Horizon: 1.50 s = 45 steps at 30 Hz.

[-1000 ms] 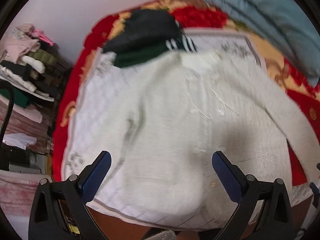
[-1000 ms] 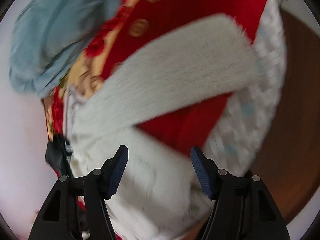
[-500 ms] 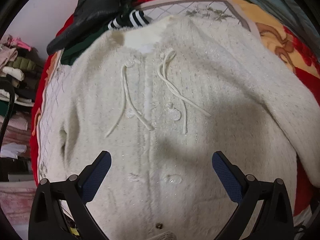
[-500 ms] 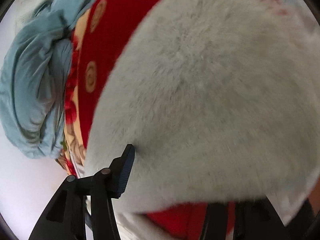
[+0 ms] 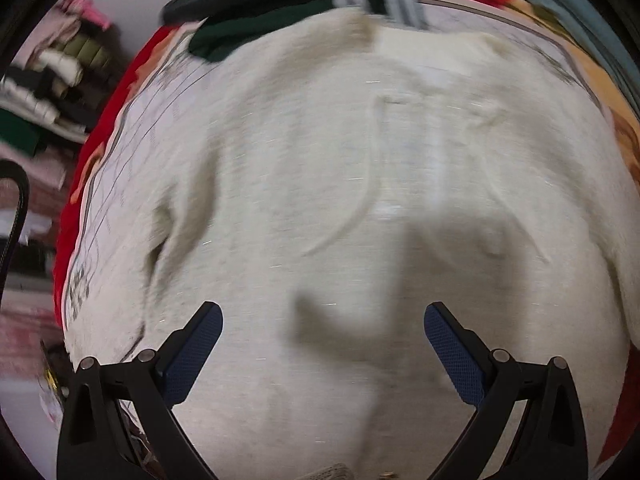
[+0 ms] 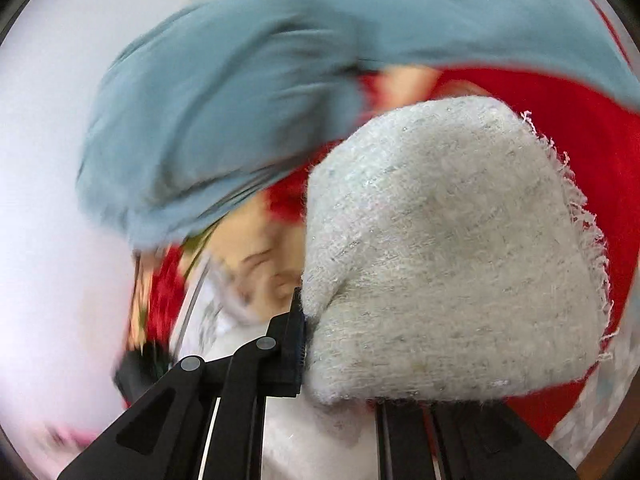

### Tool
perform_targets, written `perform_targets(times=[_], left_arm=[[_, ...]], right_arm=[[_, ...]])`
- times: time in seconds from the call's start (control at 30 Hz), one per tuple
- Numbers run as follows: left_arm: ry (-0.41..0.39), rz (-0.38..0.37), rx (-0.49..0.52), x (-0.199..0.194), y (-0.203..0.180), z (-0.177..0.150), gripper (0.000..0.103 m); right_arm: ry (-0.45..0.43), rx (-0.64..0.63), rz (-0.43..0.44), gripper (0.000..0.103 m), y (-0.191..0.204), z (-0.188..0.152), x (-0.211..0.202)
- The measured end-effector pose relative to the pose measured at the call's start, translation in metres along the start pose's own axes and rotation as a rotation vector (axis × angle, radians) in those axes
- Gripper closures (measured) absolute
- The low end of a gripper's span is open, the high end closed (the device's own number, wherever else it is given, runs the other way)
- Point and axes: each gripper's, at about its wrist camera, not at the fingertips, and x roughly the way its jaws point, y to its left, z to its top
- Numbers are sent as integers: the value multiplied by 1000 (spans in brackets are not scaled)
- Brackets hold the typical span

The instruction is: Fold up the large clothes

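Fuzzy cream sweater (image 5: 320,200) lies flat under the open left hand-held gripper (image 5: 322,354); right hand-held gripper (image 6: 316,344) closing on its cuff (image 6: 452,264).

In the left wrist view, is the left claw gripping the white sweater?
No. The left claw stands wide open above the white sweater, its blue pads clear of the knit.

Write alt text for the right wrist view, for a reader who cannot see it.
The right gripper is closing its jaws on the fuzzy white sleeve of a sweater, which bunches up and hides one finger. Behind it lie a red patterned blanket and a crumpled blue-grey cloth, both blurred.
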Motion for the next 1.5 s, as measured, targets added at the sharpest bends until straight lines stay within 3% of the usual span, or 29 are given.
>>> perform_targets(times=[0.13, 0.27, 0.4, 0.47, 0.53, 0.57, 0.63, 0.7, 0.73, 0.83, 0.9, 1.0, 1.07, 1.17, 1.23, 1.27, 1.33, 1.37, 1.4, 1.5], left_arm=[[15, 18, -82, -1, 59, 3, 0], [32, 58, -177, 0, 129, -2, 0], [90, 97, -292, 10, 202, -20, 0], [134, 97, -365, 20, 237, -38, 0], [174, 72, -446, 29, 270, -56, 0], [193, 49, -495, 34, 288, -65, 0], [217, -2, -598, 42, 321, -86, 0], [246, -78, -688, 52, 338, -103, 0], [260, -129, -742, 60, 347, -111, 0], [291, -248, -886, 82, 360, -129, 1], [299, -347, -1012, 103, 371, -140, 1], [300, -427, -1154, 133, 384, -150, 1], [292, -432, -1238, 149, 394, -155, 1], [253, -372, -1337, 157, 413, -160, 3], [214, -269, -1343, 153, 426, -159, 26], [198, -213, -1328, 151, 433, -156, 32], [165, -143, -1311, 148, 448, -153, 62], [144, -138, -1305, 146, 455, -150, 69], [109, -151, -1286, 144, 461, -145, 87], [49, -145, -1225, 137, 477, -127, 89]], right_arm=[[82, -283, 19, 91, 120, -54, 13], [200, -587, 41, 91, 227, -161, 49], [279, -948, -14, 91, 285, -304, 90], [389, -1126, -98, 89, 299, -380, 129], [494, -1241, -151, 78, 301, -434, 161], [594, -1279, -141, 66, 299, -459, 172], [683, -1238, -68, 51, 298, -472, 167], [683, -1178, 25, 29, 299, -468, 143], [699, -1117, 87, 28, 298, -460, 128], [750, -971, 145, 28, 285, -440, 106], [762, -910, 114, 28, 276, -427, 103], [801, -845, 69, 28, 265, -416, 113], [845, -801, 71, 28, 268, -416, 127], [954, -752, 139, 28, 271, -417, 144], [1020, -732, 200, 28, 281, -433, 145], [1031, -722, 218, 28, 286, -429, 143], [1019, -713, 232, 28, 294, -437, 139], [1000, -727, 226, 28, 297, -440, 138], [981, -751, 216, 28, 301, -445, 138], [960, -851, 117, 28, 301, -467, 150]])
